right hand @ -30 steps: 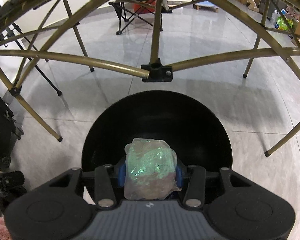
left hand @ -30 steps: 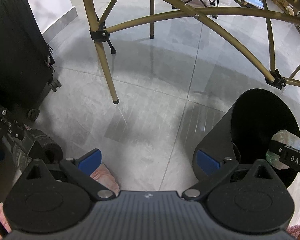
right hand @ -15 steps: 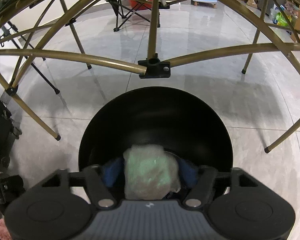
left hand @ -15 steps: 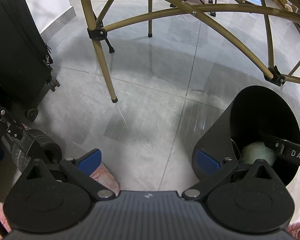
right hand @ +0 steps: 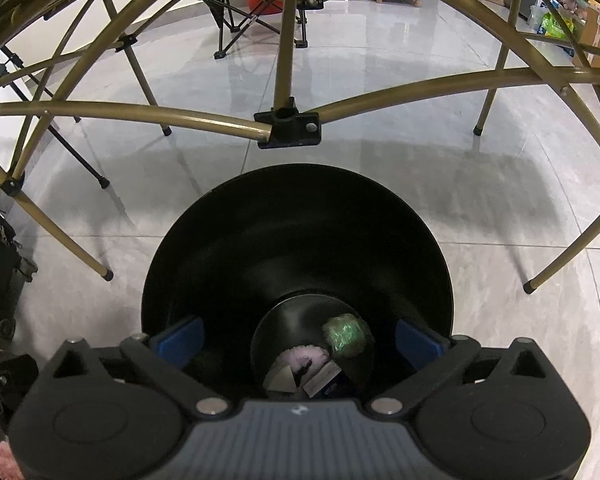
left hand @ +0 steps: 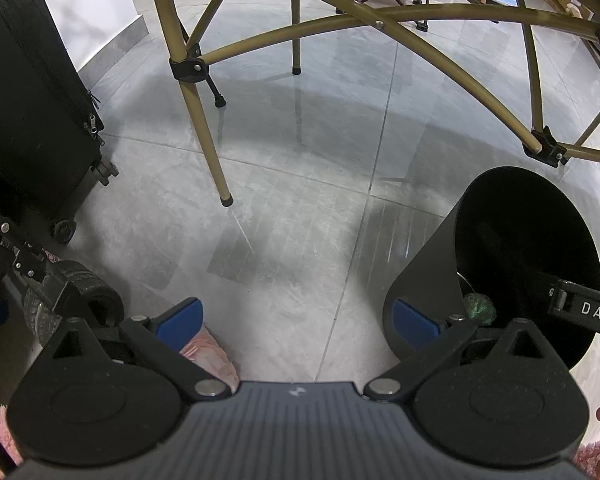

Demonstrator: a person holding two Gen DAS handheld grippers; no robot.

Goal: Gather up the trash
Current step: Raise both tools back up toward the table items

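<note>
Item: right hand-held gripper [right hand: 298, 338]. Poised over the mouth of the black bin [right hand: 236, 240]; jaws opening and spread wide, blue pads apart at 9 and 3 o'clock, nothing between them.

Item: green crumpled wrapper [right hand: 346, 334]. Lies on the bin's bottom, at about 2 o'clock of the round base, well below the pads and touching neither. Beside it, toward 6 o'clock: a pink fluffy scrap [right hand: 302, 358], a pale paper piece [right hand: 282, 380] and a dark blue and white packet [right hand: 328, 380].

Item: left hand-held gripper [left hand: 296, 322]. Jaws spread wide and empty above the grey tiled floor [left hand: 300, 200]; its right pad lies just in front of the bin's outer wall. A pink fuzzy thing [left hand: 208, 354] shows below its left pad.

Item: surroundings. Gold folding table legs [left hand: 200, 128] stand at 11 o'clock of the left view; a black suitcase [left hand: 28, 112] at 9 o'clock. The bin sits at 3 o'clock there, the wrapper visible inside.
</note>
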